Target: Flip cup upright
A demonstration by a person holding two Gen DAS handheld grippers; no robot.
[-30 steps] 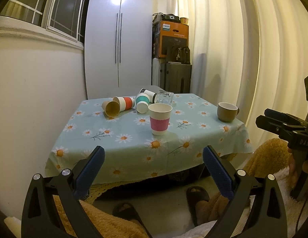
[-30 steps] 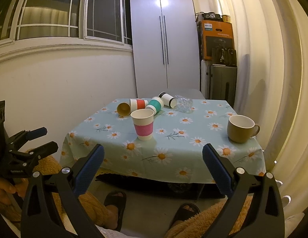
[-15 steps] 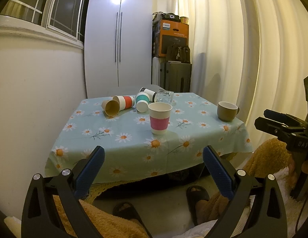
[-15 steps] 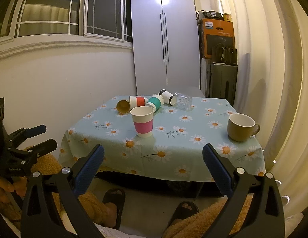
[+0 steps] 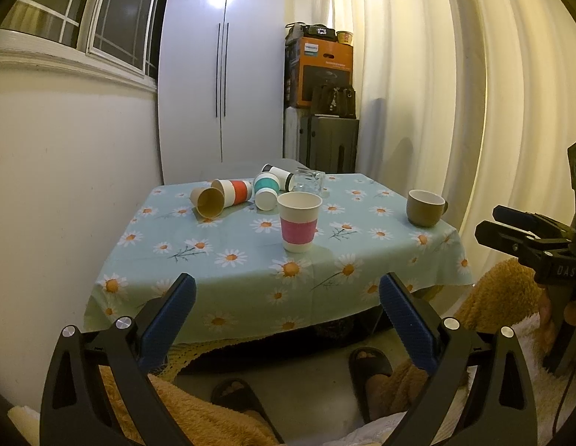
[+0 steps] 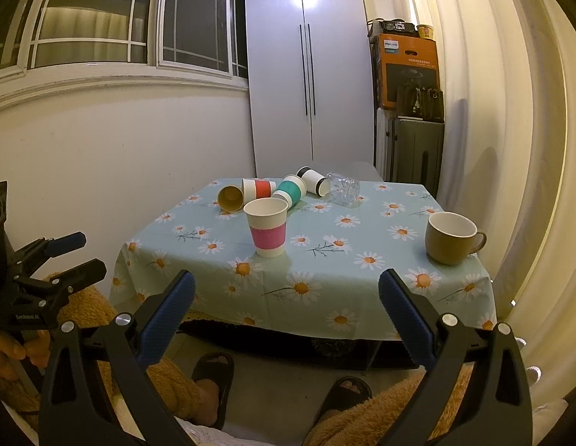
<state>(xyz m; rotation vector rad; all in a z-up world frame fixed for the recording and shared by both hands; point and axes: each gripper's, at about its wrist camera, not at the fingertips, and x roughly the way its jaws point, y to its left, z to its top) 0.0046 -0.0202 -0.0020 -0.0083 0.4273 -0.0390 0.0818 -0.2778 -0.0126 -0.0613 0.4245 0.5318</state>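
On the bench [image 5: 250, 260], under a daisy-print cloth, a pink-banded paper cup [image 5: 299, 221] stands upright near the middle, its mouth open and nothing visible inside. Behind it lie four tipped paper cups: a plain brown one [image 5: 208, 202], a red-banded one [image 5: 234, 191], a teal-banded one [image 5: 266, 189] and a black-banded one [image 5: 278, 175], beside a clear glass [image 5: 309, 182] on its side. A brown mug [image 5: 425, 207] stands upright at the right edge, interior seemingly bare. The left hand-held gripper [image 5: 287, 297] and right hand-held gripper [image 6: 287, 295] are both spread wide, short of the bench, holding nothing.
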